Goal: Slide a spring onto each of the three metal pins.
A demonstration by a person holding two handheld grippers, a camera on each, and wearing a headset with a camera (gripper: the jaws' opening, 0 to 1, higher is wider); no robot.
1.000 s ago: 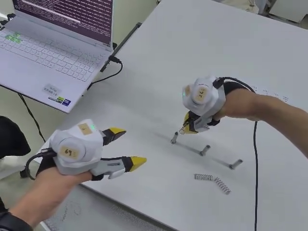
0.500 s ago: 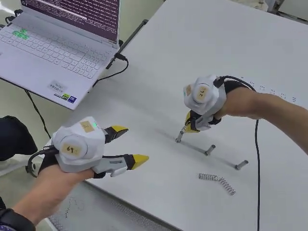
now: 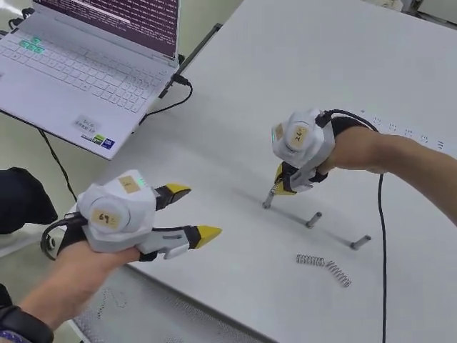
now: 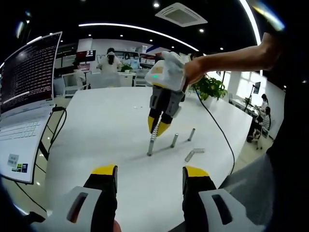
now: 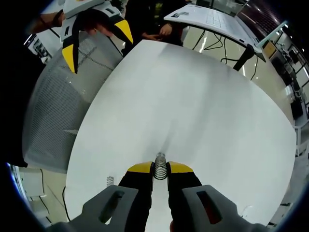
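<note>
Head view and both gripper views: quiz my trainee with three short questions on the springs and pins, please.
1. True or false: the left gripper is open and holds nothing.
2. How many springs lie loose on the table? A one, B two, C three.
3. Fill in: the right gripper grips a ___ above the end pin.
Key: 1 true; 2 B; 3 spring.
</note>
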